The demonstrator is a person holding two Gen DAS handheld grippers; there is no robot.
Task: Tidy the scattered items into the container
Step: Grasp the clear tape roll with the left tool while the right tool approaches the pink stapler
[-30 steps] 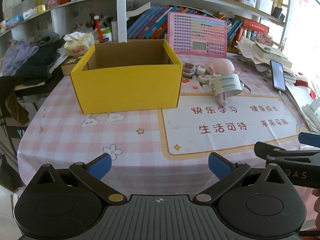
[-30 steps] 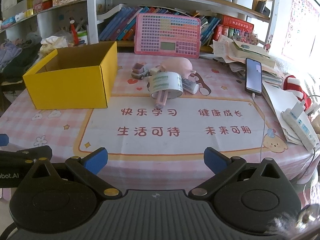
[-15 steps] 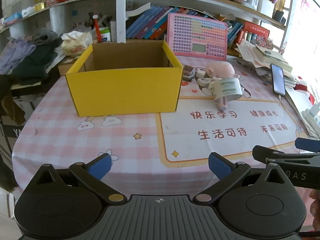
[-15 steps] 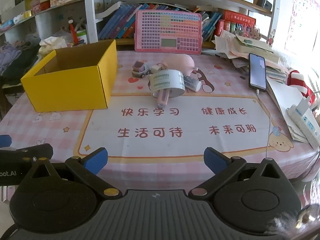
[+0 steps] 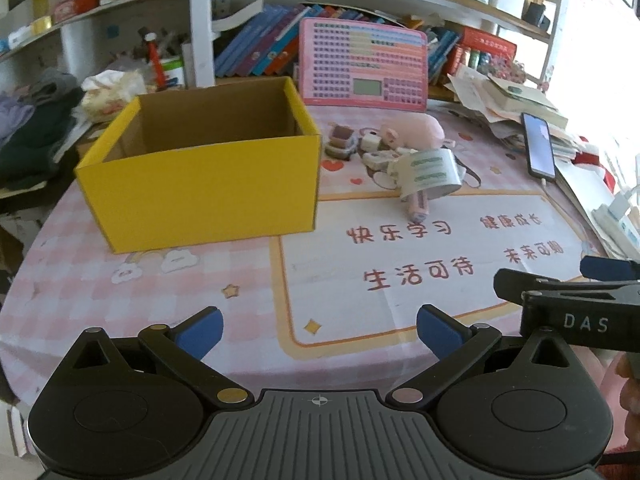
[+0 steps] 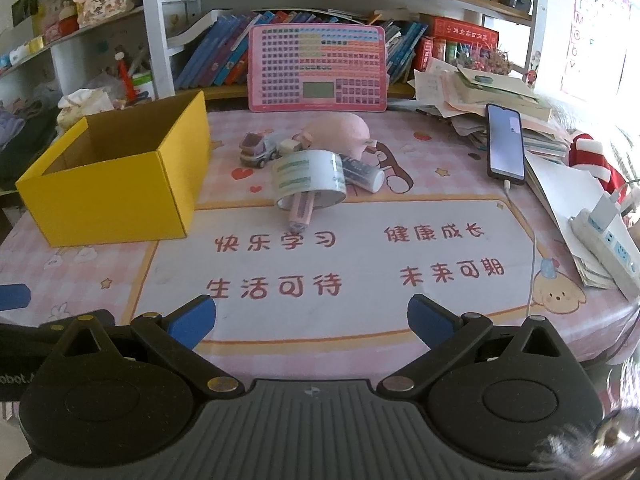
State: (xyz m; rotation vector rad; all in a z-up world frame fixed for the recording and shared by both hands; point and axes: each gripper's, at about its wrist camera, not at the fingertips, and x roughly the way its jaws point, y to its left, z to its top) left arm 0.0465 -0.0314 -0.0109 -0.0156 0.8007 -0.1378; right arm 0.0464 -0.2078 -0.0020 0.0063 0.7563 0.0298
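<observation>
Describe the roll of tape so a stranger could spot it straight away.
Find the open yellow box on the pink checked tablecloth, then look just to its right at the small heap of toys. The roll of tape lies at the front of that heap, tilted, with a pink marker poking out through its hole. It alone is a wide whitish ring with green print.

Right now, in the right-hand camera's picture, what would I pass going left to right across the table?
Yellow box → toy truck → tape roll → phone → power strip.
</observation>
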